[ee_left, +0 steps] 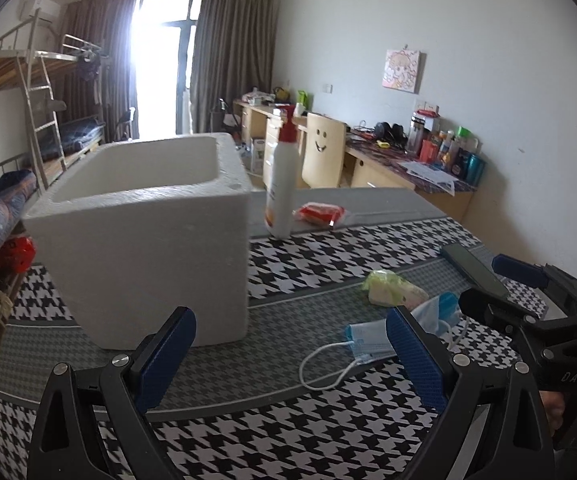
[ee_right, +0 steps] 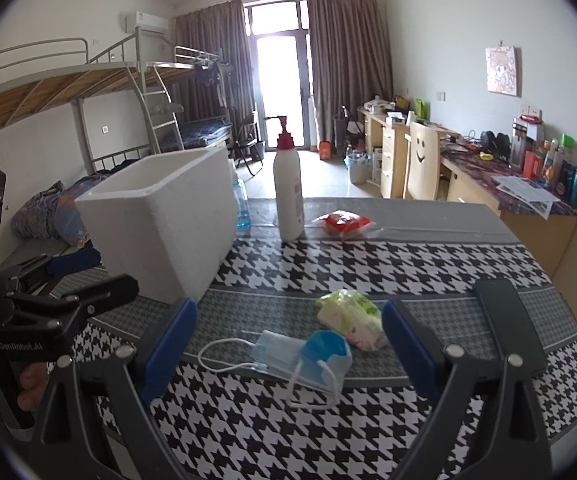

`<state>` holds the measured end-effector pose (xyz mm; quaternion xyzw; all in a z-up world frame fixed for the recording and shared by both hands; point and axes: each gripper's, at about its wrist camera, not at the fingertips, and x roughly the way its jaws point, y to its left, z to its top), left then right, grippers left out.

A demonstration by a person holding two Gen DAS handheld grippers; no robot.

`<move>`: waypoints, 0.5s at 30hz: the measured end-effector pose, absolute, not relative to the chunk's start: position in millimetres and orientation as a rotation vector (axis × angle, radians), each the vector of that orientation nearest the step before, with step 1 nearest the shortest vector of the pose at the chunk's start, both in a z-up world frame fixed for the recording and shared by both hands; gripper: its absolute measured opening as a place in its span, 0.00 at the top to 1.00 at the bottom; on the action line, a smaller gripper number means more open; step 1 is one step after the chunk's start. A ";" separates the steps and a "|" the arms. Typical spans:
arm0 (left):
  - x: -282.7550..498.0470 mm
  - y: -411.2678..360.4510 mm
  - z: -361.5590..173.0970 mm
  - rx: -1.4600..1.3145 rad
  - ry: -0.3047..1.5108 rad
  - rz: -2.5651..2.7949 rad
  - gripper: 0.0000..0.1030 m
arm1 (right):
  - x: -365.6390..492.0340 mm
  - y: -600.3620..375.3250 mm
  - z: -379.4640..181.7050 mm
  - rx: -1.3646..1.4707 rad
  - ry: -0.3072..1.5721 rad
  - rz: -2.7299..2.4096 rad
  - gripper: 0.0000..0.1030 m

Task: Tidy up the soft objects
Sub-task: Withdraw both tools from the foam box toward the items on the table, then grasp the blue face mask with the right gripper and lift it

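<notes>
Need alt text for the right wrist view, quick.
The open right gripper hovers over a crumpled blue face mask on the houndstooth tablecloth, beside a green-white tissue pack; behind stands a white foam box.

The left gripper (ee_left: pixel 290 354) hangs level with its blue fingers (ee_left: pixel 166 354) spread wide and nothing between them. The right gripper (ee_right: pixel 288 344), at its 3 o'clock, likewise gapes empty, fingers (ee_right: pixel 406 344) parted.
</notes>
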<state>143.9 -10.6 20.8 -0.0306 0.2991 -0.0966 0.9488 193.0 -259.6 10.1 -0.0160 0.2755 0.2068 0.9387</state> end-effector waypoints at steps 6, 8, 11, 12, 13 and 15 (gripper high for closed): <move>148.5 -20.7 14.2 -0.058 0.622 -0.215 0.06 | 195.8 -269.2 4.8 -0.014 0.582 0.406 0.07; 149.4 -19.9 12.3 -0.059 0.627 -0.215 0.06 | 196.5 -271.2 2.5 -0.011 0.589 0.406 0.07; 150.5 -22.0 9.5 -0.060 0.623 -0.226 0.06 | 197.7 -272.6 -2.0 -0.009 0.600 0.399 0.07; 152.9 -23.9 8.5 -0.061 0.623 -0.230 0.06 | 198.2 -273.1 -3.4 -0.005 0.606 0.399 0.07; 153.6 -25.5 6.8 -0.057 0.626 -0.237 0.06 | 198.5 -273.6 -4.6 -0.002 0.610 0.398 0.07; 154.8 -27.7 4.4 -0.051 0.633 -0.237 0.06 | 198.6 -275.4 -7.4 0.004 0.617 0.396 0.07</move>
